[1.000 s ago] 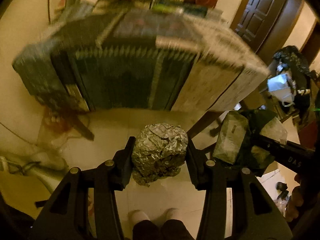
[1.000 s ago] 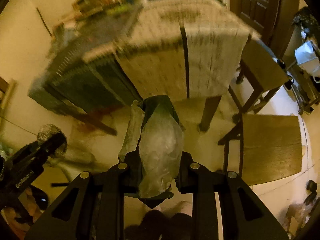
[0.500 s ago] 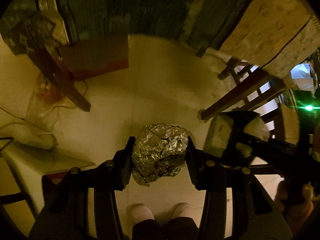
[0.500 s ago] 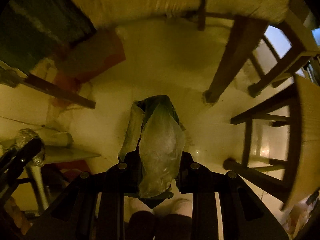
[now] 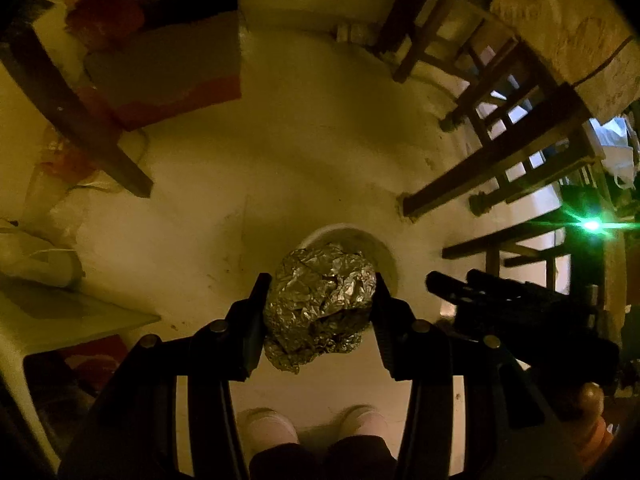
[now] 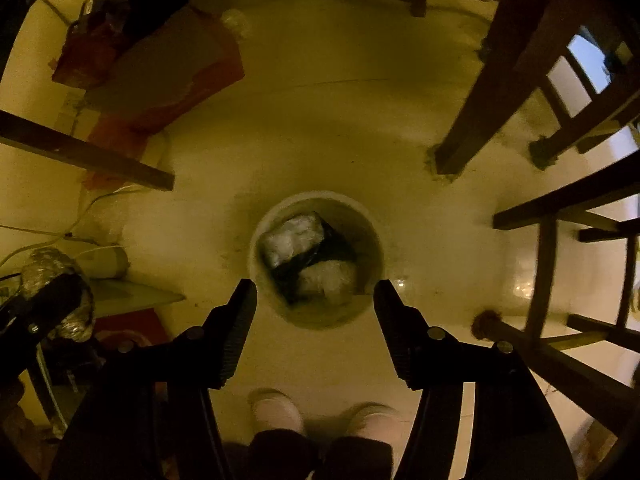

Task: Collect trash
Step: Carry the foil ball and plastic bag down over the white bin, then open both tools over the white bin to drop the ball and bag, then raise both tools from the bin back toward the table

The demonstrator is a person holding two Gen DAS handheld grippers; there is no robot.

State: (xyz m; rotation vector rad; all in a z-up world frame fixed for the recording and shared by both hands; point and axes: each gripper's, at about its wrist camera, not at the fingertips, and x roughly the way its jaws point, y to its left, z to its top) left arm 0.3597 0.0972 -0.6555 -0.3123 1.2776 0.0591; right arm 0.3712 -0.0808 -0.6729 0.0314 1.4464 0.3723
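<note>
Below chair legs, bin w/ bagged trash, cardboard nearby

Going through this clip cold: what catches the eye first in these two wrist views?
The crumpled foil ball clamped in the left gripper fills the centre of the left wrist view, hanging over the floor. In the right wrist view, the round white bin sits on the floor between the opening jaws of the empty right gripper, with a clear-and-black plastic wrapper lying inside it.
</note>
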